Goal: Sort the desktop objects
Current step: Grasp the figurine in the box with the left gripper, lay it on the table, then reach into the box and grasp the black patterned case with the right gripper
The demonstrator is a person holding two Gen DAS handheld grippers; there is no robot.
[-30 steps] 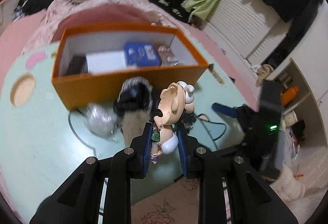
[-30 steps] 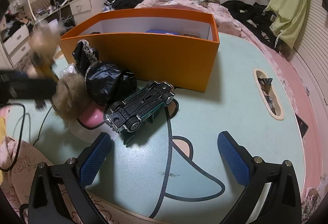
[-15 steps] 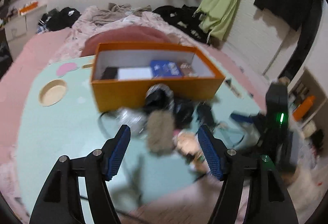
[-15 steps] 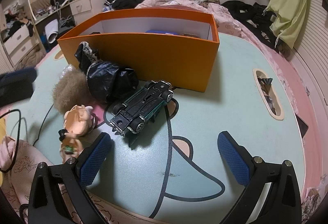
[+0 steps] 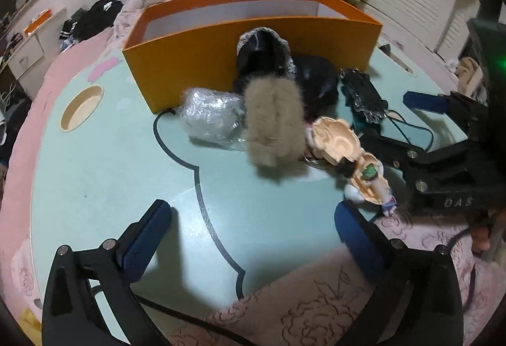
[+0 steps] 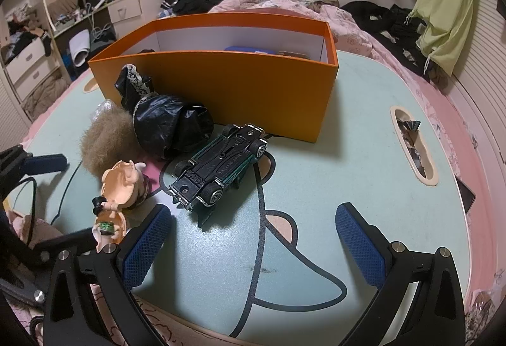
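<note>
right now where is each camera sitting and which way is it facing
left wrist: on the left claw, looking down over the table at the figurine, fur ball and orange box; its own open fingers and the right claw show.
right wrist: on the right claw, facing the upturned toy car and box; its open fingers show.
shared: box, figurine, fur ball, car.

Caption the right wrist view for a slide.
Open right gripper hovers over an upturned toy car beside the orange box.
</note>
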